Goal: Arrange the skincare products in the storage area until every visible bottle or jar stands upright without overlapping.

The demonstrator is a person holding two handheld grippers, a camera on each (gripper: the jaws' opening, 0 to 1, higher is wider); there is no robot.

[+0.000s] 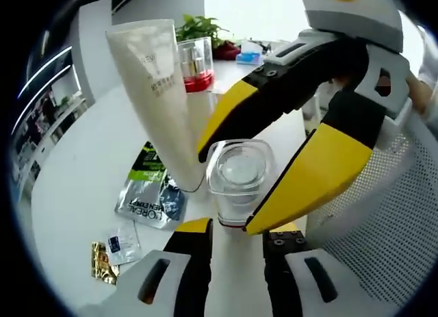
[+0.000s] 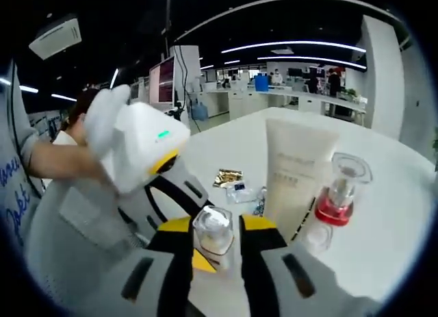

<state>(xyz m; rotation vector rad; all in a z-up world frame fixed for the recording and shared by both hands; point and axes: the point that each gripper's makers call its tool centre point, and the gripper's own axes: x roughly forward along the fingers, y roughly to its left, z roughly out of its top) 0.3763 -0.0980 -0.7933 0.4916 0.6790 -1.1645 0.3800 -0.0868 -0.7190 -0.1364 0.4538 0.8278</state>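
cream tube [image 1: 159, 91], clear jar [image 1: 239, 173], red-banded clear bottle [image 1: 196, 62], gold sachet [image 1: 102, 262], white table [image 1: 82, 194]

1. Packed tight at the near edge of the white table [image 1: 82, 194]: clear-capped bottle [image 1: 239, 176] boxed in between both grippers' jaws.
2. Just beside it, upright cream tube [image 1: 157, 91] and red-collared bottle [image 1: 197, 67], blocking that side.
3. Flat sachets [image 1: 147, 190] littering the surface beyond.
4. Open tabletop toward the far edge [image 2: 404, 194].
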